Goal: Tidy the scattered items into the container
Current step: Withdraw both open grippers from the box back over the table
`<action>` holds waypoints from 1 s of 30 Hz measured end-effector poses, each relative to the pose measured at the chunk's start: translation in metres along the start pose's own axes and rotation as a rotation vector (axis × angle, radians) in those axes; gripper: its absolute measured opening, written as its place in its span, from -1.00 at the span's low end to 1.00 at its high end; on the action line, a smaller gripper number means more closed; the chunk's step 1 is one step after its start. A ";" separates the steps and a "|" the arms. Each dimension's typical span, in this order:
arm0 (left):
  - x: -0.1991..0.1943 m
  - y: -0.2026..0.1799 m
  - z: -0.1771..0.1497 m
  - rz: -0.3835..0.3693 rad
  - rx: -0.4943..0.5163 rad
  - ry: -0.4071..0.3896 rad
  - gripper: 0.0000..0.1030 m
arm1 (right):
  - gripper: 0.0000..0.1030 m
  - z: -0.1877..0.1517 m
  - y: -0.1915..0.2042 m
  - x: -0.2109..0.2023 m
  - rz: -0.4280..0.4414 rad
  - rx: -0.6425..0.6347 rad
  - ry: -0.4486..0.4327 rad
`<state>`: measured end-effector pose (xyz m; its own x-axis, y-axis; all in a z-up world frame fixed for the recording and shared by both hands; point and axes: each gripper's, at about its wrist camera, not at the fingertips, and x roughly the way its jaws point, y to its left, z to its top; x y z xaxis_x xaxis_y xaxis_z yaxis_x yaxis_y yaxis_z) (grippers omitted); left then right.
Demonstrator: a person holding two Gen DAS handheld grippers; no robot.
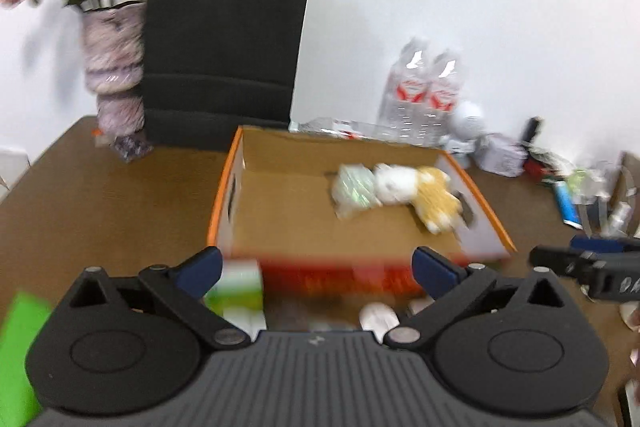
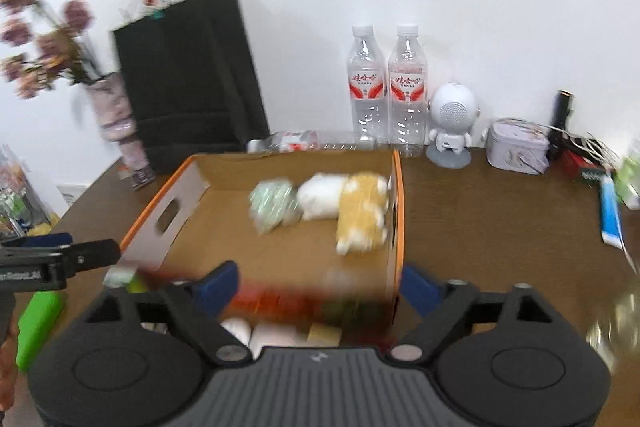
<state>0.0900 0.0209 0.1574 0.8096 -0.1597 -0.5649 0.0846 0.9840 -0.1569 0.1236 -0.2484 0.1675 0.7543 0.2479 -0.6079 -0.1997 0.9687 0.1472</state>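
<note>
Both my left hand-held gripper [image 1: 318, 265] and right hand-held gripper [image 2: 318, 281] are spread wide, holding nothing. The cardboard box [image 2: 224, 223] on the worktop [image 1: 100, 195] already holds a plush toy [image 2: 360, 215] and a pale green packet [image 2: 274, 205]. Blurred items near its front wall, including a green carton [image 1: 236, 287], remain outside.

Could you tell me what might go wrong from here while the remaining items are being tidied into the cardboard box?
1. The pictures are blurred and several small items lie hard against the box's near wall, so the next grasp could miss or knock that wall.
2. The left gripper and right gripper, both open and empty, hang close together at the cardboard box and could collide.
3. The upright water bottles just behind the box could tip if it gets pushed.
</note>
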 end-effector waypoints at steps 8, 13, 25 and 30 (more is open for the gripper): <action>-0.035 -0.012 -0.137 0.104 0.022 -0.020 1.00 | 0.77 -0.153 0.039 -0.021 -0.124 -0.082 -0.052; -0.047 -0.025 -0.160 0.127 0.147 0.008 1.00 | 0.78 -0.177 0.048 -0.024 -0.047 -0.073 -0.036; -0.029 -0.019 -0.164 0.133 0.122 0.097 1.00 | 1.00 -0.186 0.054 -0.012 -0.081 -0.088 0.035; -0.029 -0.020 -0.163 0.134 0.119 0.097 1.00 | 1.00 -0.186 0.054 -0.012 -0.085 -0.091 0.037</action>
<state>-0.0296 -0.0067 0.0444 0.7587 -0.0275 -0.6509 0.0526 0.9984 0.0191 -0.0125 -0.2015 0.0382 0.7478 0.1623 -0.6437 -0.1931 0.9809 0.0230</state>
